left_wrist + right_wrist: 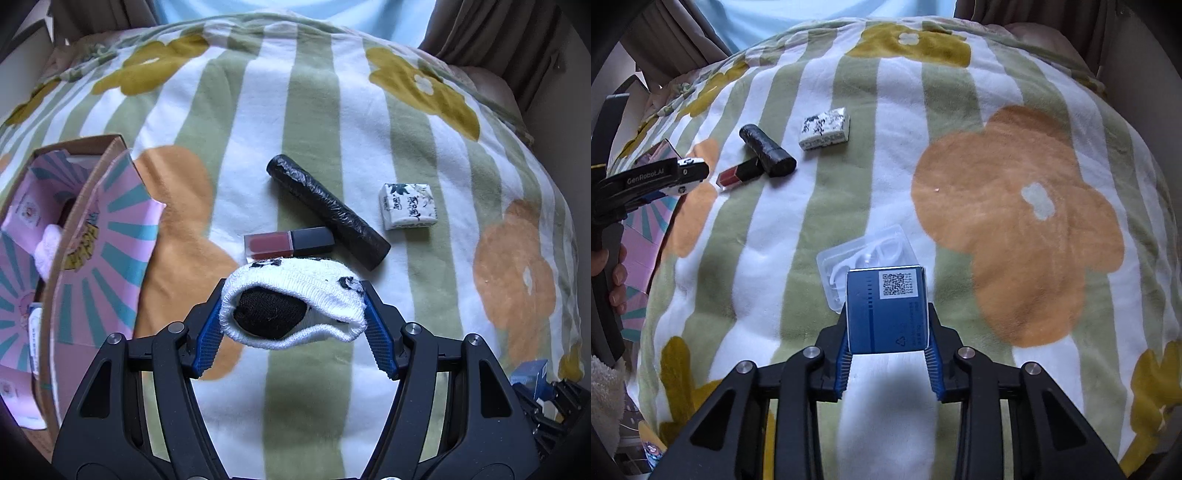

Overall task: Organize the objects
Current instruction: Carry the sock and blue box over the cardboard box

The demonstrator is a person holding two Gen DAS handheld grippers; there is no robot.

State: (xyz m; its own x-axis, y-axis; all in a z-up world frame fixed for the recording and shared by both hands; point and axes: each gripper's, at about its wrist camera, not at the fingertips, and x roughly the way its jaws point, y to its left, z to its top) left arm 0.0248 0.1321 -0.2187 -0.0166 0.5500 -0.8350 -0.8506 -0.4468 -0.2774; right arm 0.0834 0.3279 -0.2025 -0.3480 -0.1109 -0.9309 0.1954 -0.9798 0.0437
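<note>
My left gripper (293,301) is shut on a rolled white-and-black sock (295,299), held above the blanket. Just beyond it lie a red lip gloss tube (289,242), a black roll of bags (327,210) and a small printed white packet (407,206). My right gripper (886,314) is shut on a blue box with a QR code (886,310). A clear plastic case of white floss picks (866,258) lies on the blanket right beyond the box. In the right wrist view the lip gloss (738,174), roll (767,156), packet (824,128) and left gripper (683,179) sit at upper left.
An open cardboard box with pink and teal lining (74,236) stands at the left, with items inside. Everything rests on a striped flowered blanket (314,110). A hand (615,280) holds the left tool's handle. Curtains hang behind.
</note>
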